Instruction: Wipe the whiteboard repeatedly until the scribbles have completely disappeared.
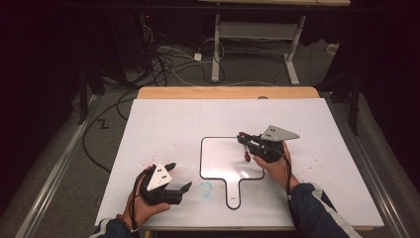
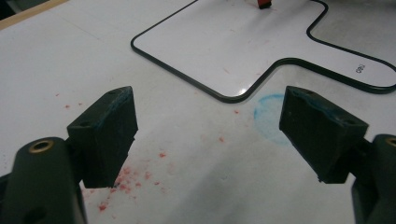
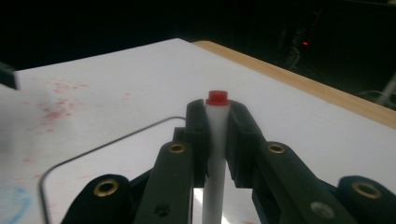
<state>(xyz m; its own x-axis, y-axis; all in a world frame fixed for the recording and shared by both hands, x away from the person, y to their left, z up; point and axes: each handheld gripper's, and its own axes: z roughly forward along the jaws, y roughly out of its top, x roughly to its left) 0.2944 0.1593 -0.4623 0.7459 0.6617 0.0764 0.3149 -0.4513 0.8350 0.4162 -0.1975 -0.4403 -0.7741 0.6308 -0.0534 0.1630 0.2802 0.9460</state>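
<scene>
A small whiteboard (image 1: pixel 223 161) with a black rim and a handle-shaped tab lies in the middle of the white table cover (image 1: pixel 173 124). My right gripper (image 1: pixel 243 139) hovers over the board's upper right part, shut on a marker (image 1: pixel 246 152) with a white barrel and red ends. In the right gripper view the marker (image 3: pixel 216 140) stands between the pads (image 3: pixel 197 135), red end up. The marker's lower red tip (image 2: pixel 264 3) meets the board (image 2: pixel 224 46). My left gripper (image 1: pixel 181 175) rests at the front left, open, with nothing between its pads (image 2: pixel 109 135).
A blue smudge (image 1: pixel 205 189) marks the cover just left of the board's handle. Red specks (image 2: pixel 126 182) are scattered over the cover near the left gripper and at the right side. The wooden table edge (image 1: pixel 228 92) runs along the back, with cables on the floor beyond.
</scene>
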